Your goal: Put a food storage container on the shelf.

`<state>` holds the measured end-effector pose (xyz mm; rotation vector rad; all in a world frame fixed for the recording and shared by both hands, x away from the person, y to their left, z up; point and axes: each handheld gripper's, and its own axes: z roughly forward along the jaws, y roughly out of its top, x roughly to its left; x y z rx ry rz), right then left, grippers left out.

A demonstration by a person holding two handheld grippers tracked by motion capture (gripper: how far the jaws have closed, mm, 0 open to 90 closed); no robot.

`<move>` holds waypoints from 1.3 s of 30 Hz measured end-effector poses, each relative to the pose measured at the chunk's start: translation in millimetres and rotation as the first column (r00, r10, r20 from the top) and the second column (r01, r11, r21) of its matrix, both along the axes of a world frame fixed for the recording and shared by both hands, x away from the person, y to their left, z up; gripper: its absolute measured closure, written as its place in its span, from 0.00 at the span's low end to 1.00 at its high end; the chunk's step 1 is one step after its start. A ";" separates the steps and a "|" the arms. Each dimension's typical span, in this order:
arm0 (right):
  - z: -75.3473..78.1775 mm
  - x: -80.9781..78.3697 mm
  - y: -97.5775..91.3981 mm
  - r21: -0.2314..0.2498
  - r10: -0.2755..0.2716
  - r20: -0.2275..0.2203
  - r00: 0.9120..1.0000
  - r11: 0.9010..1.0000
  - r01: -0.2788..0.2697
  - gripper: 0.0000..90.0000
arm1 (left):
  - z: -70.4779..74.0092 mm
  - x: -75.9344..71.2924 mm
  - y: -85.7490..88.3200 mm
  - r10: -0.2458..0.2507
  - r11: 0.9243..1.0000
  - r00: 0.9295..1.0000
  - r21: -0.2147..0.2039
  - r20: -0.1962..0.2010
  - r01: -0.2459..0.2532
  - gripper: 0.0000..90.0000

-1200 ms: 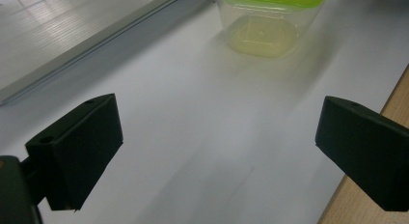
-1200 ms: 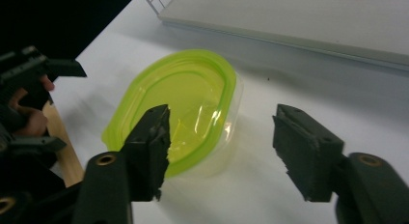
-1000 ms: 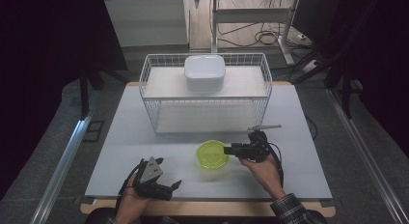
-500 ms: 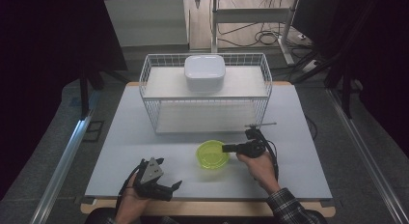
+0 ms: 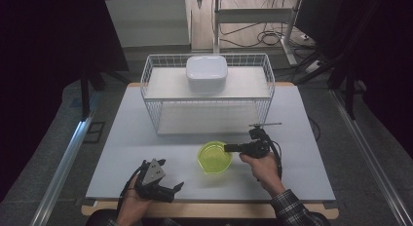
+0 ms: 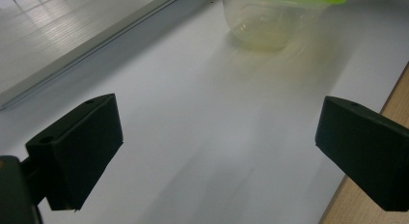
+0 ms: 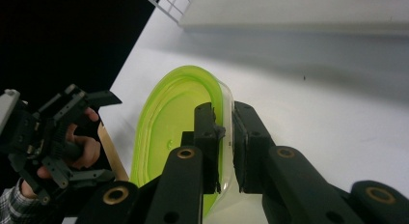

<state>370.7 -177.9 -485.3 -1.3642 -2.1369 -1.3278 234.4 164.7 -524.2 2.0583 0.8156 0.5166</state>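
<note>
My right tongs (image 7: 225, 137) had just been closing, and there it was: the two black jaws pinched the near wall of the green bowl (image 5: 214, 157), one jaw inside, one outside, the clear rim squeezed between them in the right gripper view. The lower part of that bowl was cut off behind my own jaws there, so I could not tell how it met the table. From above, the bowl sat on the white table (image 5: 122, 138), in front of the wire basket (image 5: 207, 97), with my right hand (image 5: 262, 163) just beside it on its right. In the left gripper view only the bowl's base and a strip of green rim came in at the top edge; the rest ran out of frame. My left tongs (image 6: 217, 156) stood wide open, nothing between the jaws, low over bare table near the wooden front edge, well apart from the bowl. A white lidded box (image 5: 207, 72) rested on the basket's upper shelf. The space under that shelf was hard to read through the mesh. Beyond the basket, cables (image 5: 265, 37) lay on the floor, and both sides faded into dark.
</note>
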 end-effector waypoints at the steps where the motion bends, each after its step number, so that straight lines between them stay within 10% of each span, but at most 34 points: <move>1: 2.7 -0.5 -0.1 0.001 -0.001 0.011 1.000 1.000 0.001 0.91 | 0.4 -0.2 0.3 0.003 1.000 1.000 -0.002 0.003 -0.003 0.03; 39: 132.4 18.4 1.2 0.162 -0.065 0.228 0.971 0.986 0.028 0.91 | 1.5 1.2 3.6 0.019 0.999 1.000 -0.026 0.004 -0.018 0.02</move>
